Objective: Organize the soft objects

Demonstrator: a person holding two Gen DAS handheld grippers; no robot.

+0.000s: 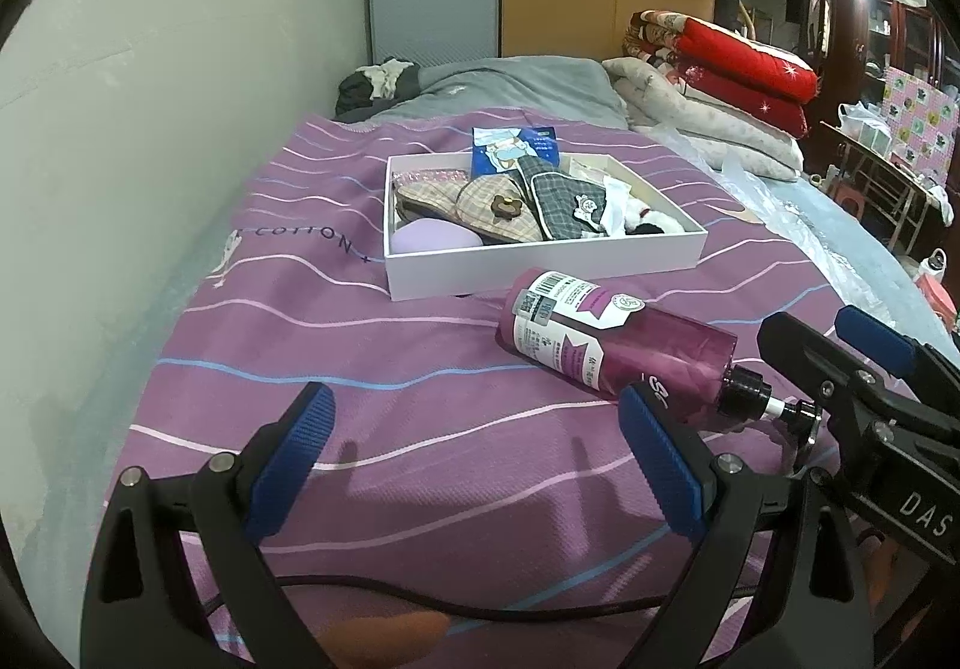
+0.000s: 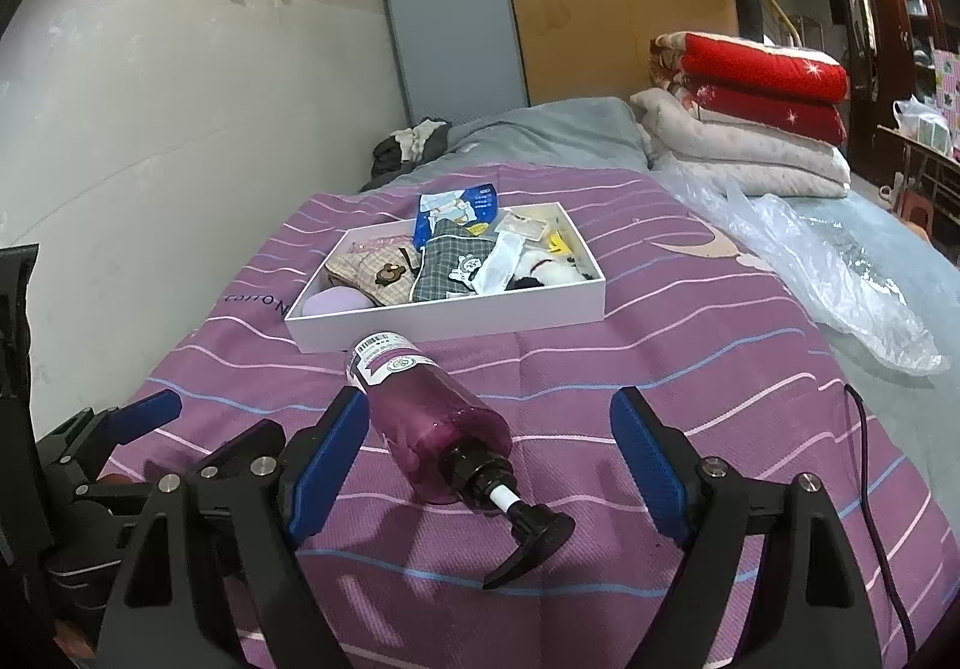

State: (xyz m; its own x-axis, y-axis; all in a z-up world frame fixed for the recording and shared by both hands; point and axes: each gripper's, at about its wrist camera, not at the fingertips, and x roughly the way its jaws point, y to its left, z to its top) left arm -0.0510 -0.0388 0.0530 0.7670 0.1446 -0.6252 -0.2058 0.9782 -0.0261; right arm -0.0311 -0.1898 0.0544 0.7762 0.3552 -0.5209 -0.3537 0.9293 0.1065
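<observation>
Both tongs open, empty, low over the bed (image 2: 690,321). Right tongs (image 2: 489,456) straddle the bottle's (image 2: 441,429) pump end, likely lined up to grasp it. Left tongs (image 1: 474,459) sit just left of the bottle. Soft items lie piled in the white box (image 2: 456,324), just beyond the bottle. Bedsheet reads "COTTON"; right tongs' body reads "DAS". Bottle label illegible.

Bottle (image 2: 420,417) lies on bedspread (image 2: 660,369), before box (image 2: 456,324) of soft items (image 2: 456,267)
</observation>
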